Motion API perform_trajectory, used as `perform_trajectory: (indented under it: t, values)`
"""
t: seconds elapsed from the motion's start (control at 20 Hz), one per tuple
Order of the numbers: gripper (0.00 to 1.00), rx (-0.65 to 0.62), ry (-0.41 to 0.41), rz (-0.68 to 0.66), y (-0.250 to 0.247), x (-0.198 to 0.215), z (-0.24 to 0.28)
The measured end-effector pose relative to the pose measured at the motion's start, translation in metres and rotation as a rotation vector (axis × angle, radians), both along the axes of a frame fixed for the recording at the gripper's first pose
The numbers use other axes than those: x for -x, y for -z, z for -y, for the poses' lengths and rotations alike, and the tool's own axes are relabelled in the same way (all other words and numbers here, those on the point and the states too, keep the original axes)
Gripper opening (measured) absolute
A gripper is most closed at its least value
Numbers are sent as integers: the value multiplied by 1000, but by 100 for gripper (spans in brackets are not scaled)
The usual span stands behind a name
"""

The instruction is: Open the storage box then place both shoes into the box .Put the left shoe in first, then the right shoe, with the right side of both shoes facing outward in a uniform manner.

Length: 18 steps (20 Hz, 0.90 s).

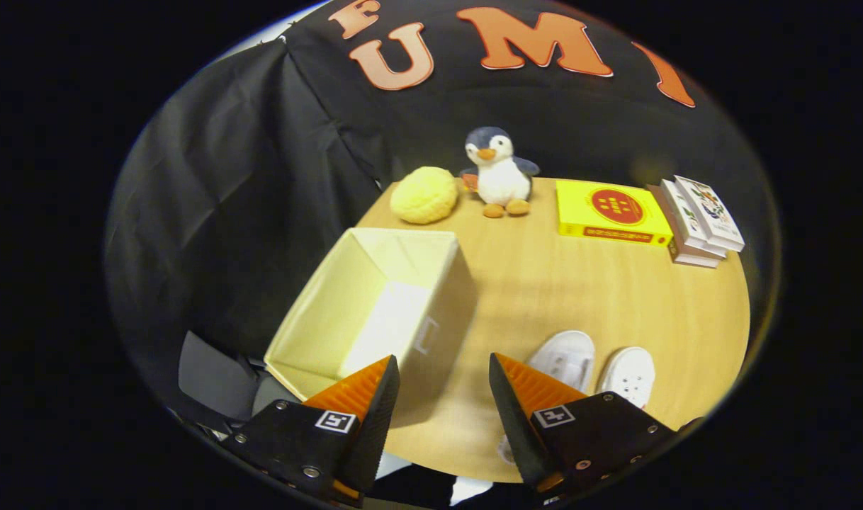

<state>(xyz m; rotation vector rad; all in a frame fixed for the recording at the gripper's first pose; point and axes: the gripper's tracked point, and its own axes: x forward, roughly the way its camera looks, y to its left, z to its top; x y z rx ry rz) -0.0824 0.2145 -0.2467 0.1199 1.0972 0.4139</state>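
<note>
A cream fabric storage box (375,312) stands open-topped on the wooden table (545,297), just ahead of my left finger. Nothing shows inside it, and no lid covers it. Two white shoes sit side by side beyond my right finger: one shoe (566,359) right behind the fingertip, the other shoe (630,374) to its right, both partly hidden by the finger. My gripper (443,368) hovers above the table's near edge, open, with bare tabletop between its orange fingers (361,389).
At the table's far side sit a yellow fluffy ball (424,195), a penguin plush (497,172), a flat yellow box (608,211) and a stack of white boxes (697,219). Black cloth walls close in behind and to the left.
</note>
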Motion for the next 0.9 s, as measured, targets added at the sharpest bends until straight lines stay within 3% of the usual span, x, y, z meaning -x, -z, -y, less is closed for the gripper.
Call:
perform_trajectory:
  t: [0.45, 0.65, 0.9]
  values:
    - [68, 245, 1, -93, 88, 70, 102]
    - [59, 311, 27, -84, 123, 66, 116]
    - [22, 288, 106, 5, 148, 32, 111]
